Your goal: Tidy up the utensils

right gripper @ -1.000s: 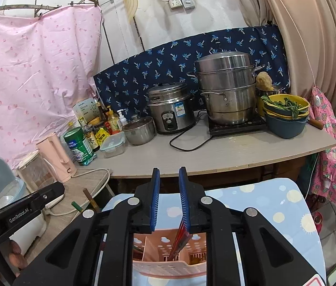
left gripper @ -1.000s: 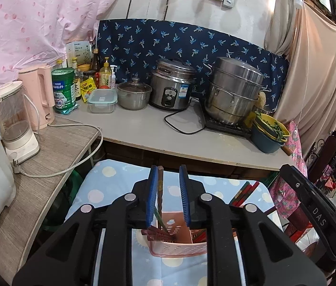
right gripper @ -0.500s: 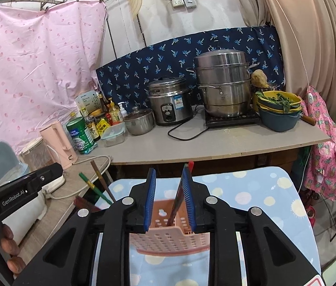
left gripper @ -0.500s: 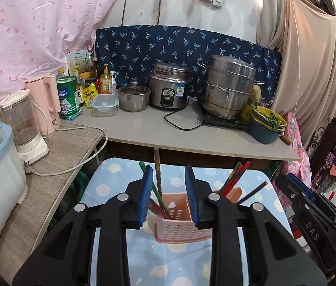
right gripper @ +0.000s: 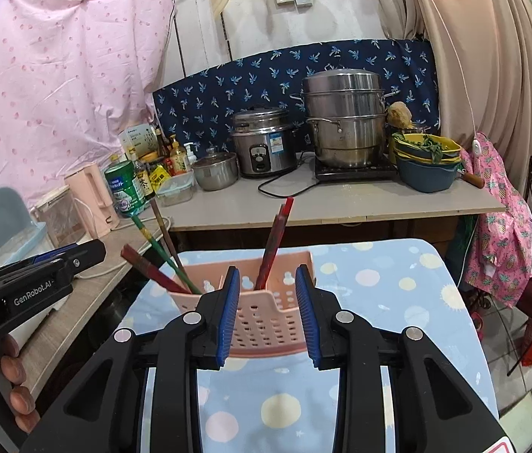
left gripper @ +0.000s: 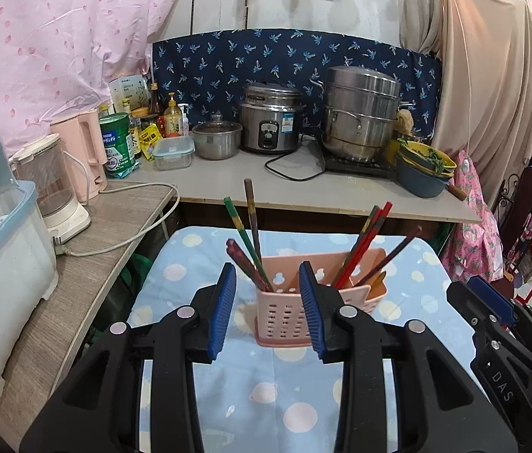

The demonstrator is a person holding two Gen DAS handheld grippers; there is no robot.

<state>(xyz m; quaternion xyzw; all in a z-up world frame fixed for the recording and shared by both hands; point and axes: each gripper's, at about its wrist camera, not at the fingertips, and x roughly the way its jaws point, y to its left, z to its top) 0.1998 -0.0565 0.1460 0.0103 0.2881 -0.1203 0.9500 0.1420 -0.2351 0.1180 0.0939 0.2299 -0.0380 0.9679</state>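
Note:
A pink perforated utensil holder [left gripper: 284,315] [right gripper: 262,319] stands on the blue dotted tablecloth [left gripper: 266,396]. Green, brown and dark red chopsticks [left gripper: 251,226] lean in its left compartment. Red chopsticks [left gripper: 366,243] [right gripper: 275,238] lean in the right one. My left gripper [left gripper: 267,271] hovers just short of the holder, its jaws opening with nothing between the pads. My right gripper [right gripper: 267,270] sits the same way in front of the holder, jaws opening and holding nothing. Each gripper shows at the edge of the other's view: the right gripper [left gripper: 492,313] and the left gripper [right gripper: 39,283].
Behind the table runs a grey counter [left gripper: 303,185] with a rice cooker [left gripper: 269,120], a steel steamer pot [left gripper: 360,113], stacked bowls [left gripper: 422,173] and bottles. A wooden side shelf [left gripper: 96,249] at left carries a blender, a kettle and a white bin. A hand [right gripper: 13,377] grips the left tool.
Both grippers have drawn back from the holder and their jaws have widened. The chopsticks that stood between the pads now lean free in the holder.

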